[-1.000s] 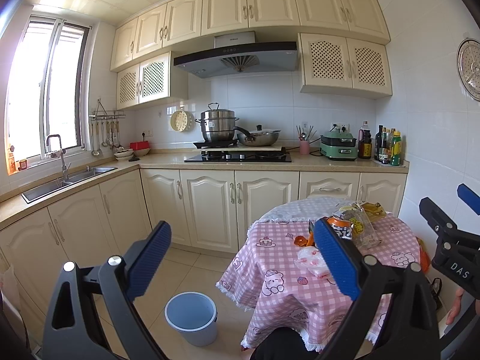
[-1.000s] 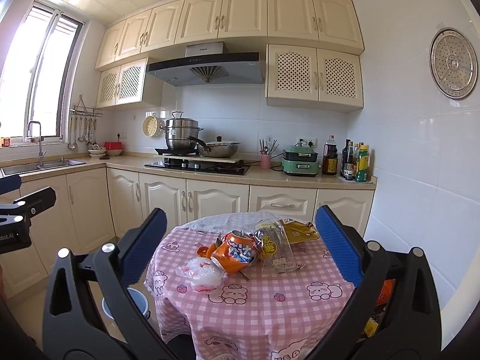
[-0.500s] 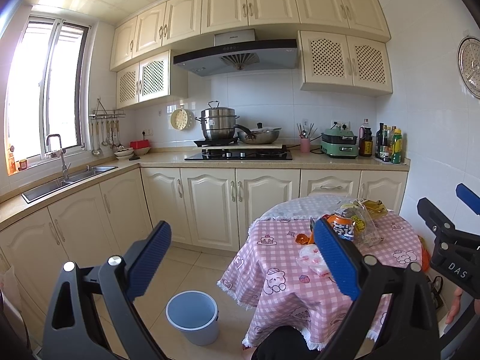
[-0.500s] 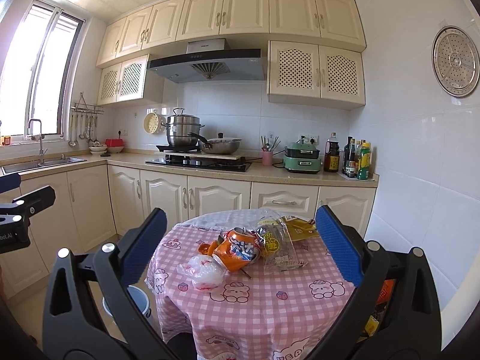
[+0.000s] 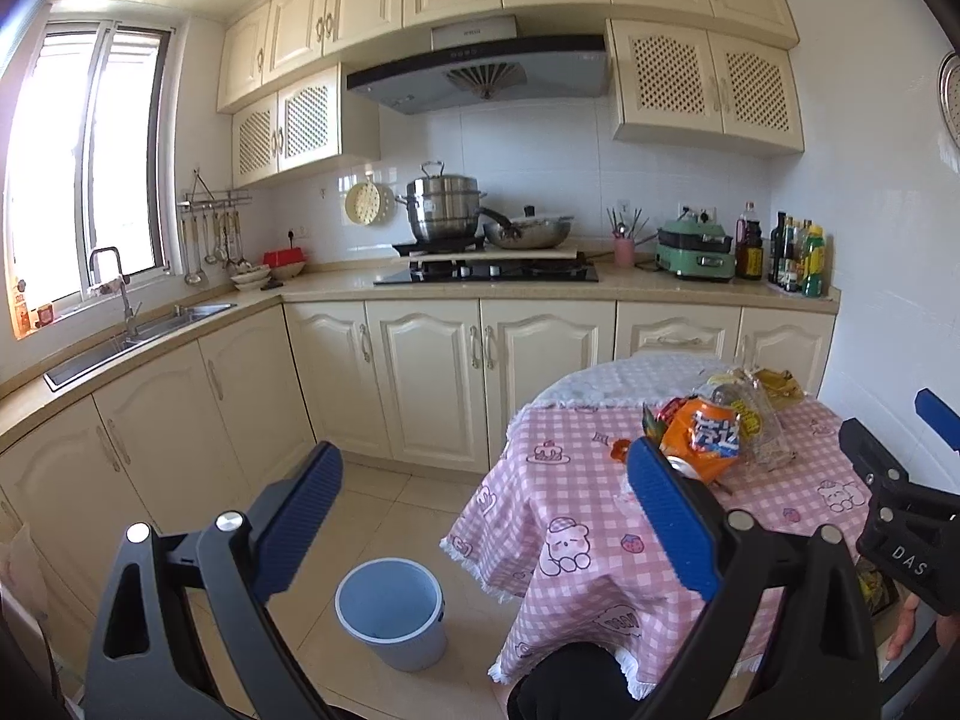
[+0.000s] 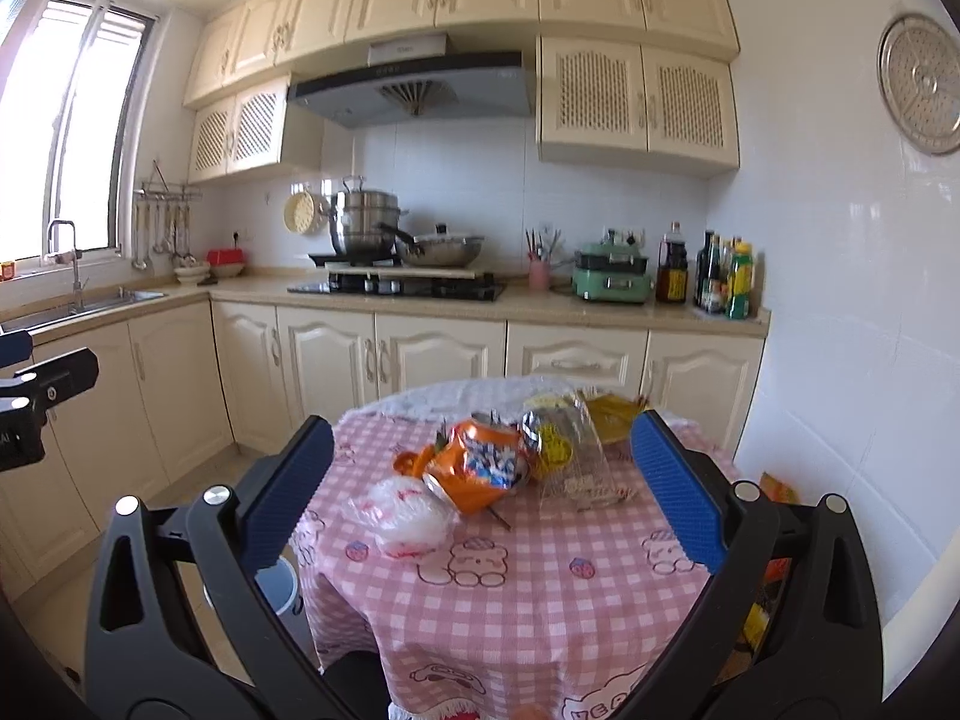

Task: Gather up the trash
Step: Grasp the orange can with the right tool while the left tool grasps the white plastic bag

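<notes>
Trash lies on a round table with a pink checked cloth [image 6: 510, 588]: a crumpled orange snack bag [image 6: 480, 471], a white plastic wad [image 6: 402, 516], a clear wrapper with yellow print [image 6: 567, 456] and a yellow packet [image 6: 612, 414]. The orange bag [image 5: 705, 438] also shows in the left wrist view. A light blue bin [image 5: 393, 612] stands on the floor left of the table. My right gripper [image 6: 480, 486] is open, held short of and above the table, framing the trash. My left gripper [image 5: 486, 516] is open over the floor and table edge, holding nothing.
Cream cabinets and a counter run along the back wall, with a stove [image 5: 486, 270], pots, a green appliance [image 5: 696, 249] and bottles [image 5: 798, 258]. A sink [image 5: 138, 330] sits under the window at left. Tiled floor lies around the bin. A white wall stands close on the right.
Both grippers have drifted closer to the table, so the trash looks larger and lower in the views. Both stayed open and nothing was picked up.
</notes>
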